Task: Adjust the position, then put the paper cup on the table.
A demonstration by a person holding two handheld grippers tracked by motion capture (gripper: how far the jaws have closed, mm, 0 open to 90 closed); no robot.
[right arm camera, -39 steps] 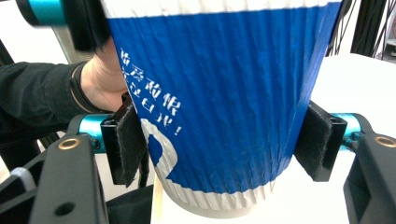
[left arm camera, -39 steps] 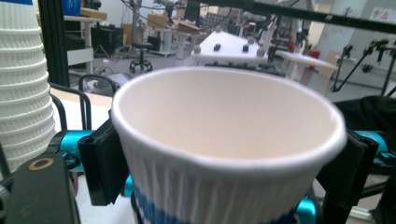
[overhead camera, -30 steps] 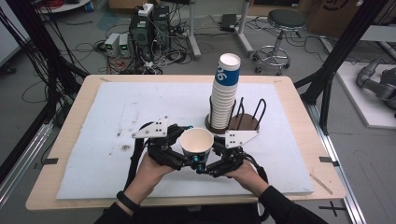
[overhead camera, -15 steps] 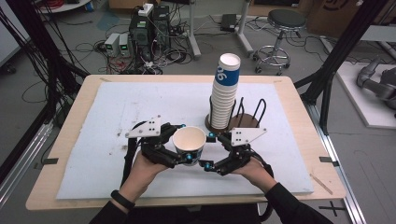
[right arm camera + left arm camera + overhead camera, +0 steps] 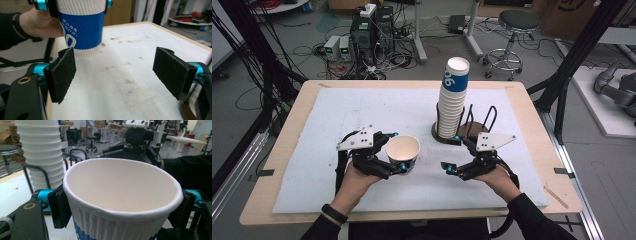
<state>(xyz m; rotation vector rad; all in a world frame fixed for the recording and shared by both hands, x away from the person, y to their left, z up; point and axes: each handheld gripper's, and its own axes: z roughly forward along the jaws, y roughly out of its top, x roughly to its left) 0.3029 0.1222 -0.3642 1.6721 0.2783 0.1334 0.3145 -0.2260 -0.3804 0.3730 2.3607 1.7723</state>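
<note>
One empty paper cup (image 5: 402,149) clamped in left gripper (image 5: 398,152) fingers, right gripper (image 5: 454,153) fingers just opened — nothing between, cup stack (image 5: 452,100) in rack (image 5: 477,125).

One loose cup (image 5: 402,150), one cup stack (image 5: 452,100), two grippers, perhaps one rack (image 5: 482,120).

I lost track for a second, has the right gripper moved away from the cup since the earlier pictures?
Yes. The right gripper has let go of the paper cup and drawn right, now level with the cup stack; its jaws have just opened, empty.
</note>
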